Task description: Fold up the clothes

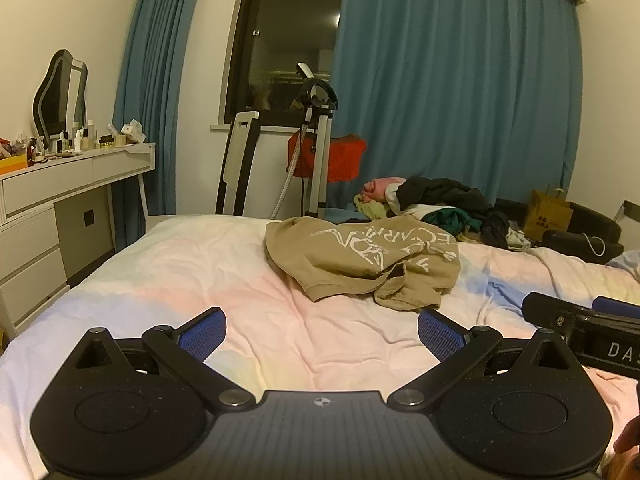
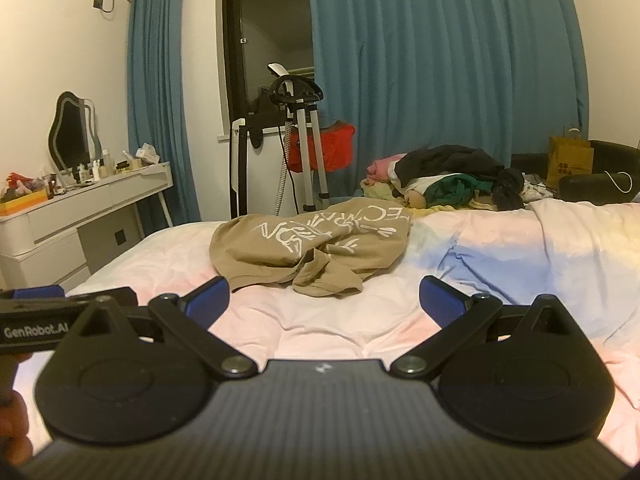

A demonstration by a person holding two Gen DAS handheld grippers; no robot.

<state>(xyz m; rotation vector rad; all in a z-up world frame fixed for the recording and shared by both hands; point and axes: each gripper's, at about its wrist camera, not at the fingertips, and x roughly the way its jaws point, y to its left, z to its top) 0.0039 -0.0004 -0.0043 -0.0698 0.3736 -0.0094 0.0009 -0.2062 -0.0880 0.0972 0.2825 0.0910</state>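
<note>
Hovering level over the bed (image 1: 168,264), both grippers' fingers (image 1: 202,332) spread, short of the tan shirt (image 1: 360,260)

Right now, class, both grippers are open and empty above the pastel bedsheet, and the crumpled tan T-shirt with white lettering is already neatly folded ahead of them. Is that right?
One detail is wrong: the crumpled tan T-shirt with white lettering is not folded; it lies bunched. Both wrist views show this. The left gripper and right gripper are indeed open and empty above the pastel bedsheet.
</note>
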